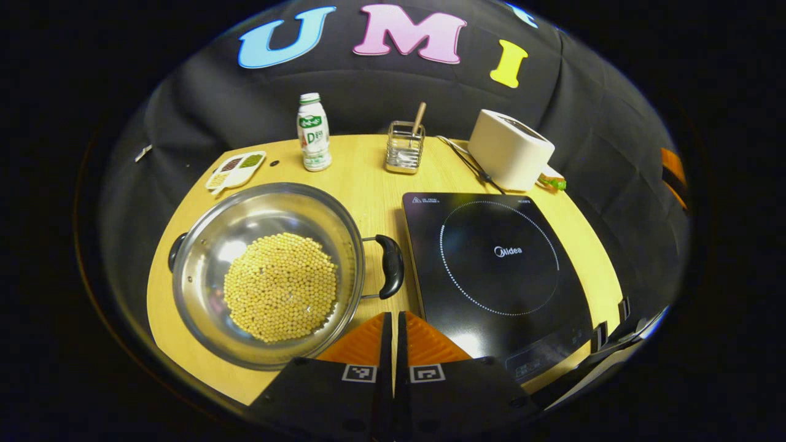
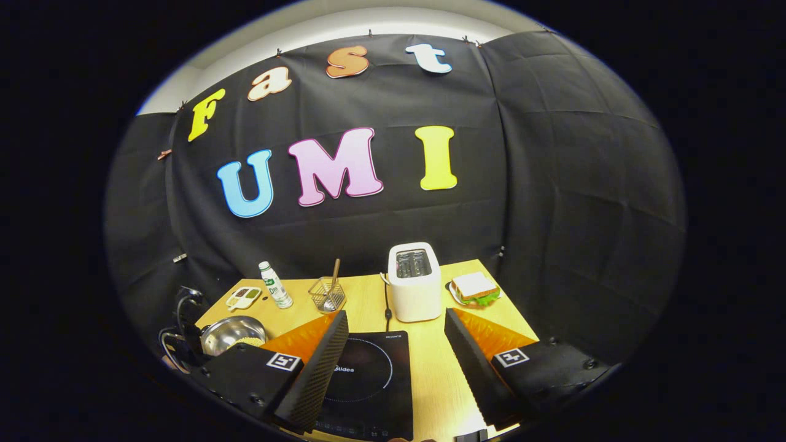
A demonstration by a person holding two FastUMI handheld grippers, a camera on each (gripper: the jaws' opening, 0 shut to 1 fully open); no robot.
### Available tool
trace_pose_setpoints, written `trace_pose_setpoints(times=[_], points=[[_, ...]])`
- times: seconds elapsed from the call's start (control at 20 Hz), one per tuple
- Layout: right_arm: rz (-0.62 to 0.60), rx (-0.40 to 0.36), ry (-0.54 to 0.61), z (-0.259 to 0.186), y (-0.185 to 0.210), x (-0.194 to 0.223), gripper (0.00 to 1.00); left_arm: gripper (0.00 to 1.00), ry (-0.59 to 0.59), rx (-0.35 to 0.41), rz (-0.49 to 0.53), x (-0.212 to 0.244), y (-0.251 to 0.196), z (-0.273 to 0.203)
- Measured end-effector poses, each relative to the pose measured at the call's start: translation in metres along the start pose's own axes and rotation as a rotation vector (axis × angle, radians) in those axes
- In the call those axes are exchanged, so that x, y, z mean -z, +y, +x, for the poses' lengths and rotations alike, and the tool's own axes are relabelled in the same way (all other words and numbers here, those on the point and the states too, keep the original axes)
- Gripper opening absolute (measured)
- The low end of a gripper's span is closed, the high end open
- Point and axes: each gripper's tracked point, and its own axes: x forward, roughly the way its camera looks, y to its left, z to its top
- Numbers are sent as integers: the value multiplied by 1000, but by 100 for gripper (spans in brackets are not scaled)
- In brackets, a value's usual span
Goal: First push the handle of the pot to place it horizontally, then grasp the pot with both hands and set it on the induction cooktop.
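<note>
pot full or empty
Partly full: the pot holds a mound of small yellow beans covering the middle of its bottom, with bare steel showing around them.

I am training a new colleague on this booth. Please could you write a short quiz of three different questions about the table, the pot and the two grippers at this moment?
1. True or false: the pot already sits on the induction cooktop.
2. Which stands behind the cooktop, near the wall? A) toaster B) bottle C) wire holder
3. Fill in: the left gripper is ____, while the right gripper is open.

Key:
1. False; it rests on the table beside the cooktop, holding yellow beans.
2. A
3. shut
</note>
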Motion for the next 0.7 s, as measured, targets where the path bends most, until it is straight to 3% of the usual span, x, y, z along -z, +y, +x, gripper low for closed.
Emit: trace_pose_setpoints(times=[0.2, 0.3, 0.4, 0.6, 0.65, 0.7], points=[[27, -75, 38, 16, 12, 13, 98, 12, -95, -96, -78, -20, 18, -43], [37, -112, 72, 24, 23, 24, 98, 25, -152, -135, -116, -33, 28, -63], [41, -141, 93, 33, 36, 31, 99, 48, -194, -162, -149, -42, 42, -83], [9, -202, 118, 45, 74, 38, 99, 75, -255, -206, -190, -51, 86, -111], [0, -216, 130, 46, 85, 42, 99, 92, -264, -230, -197, -52, 102, -117], [-12, -228, 141, 48, 97, 46, 99, 96, -273, -244, -204, -52, 116, -120]])
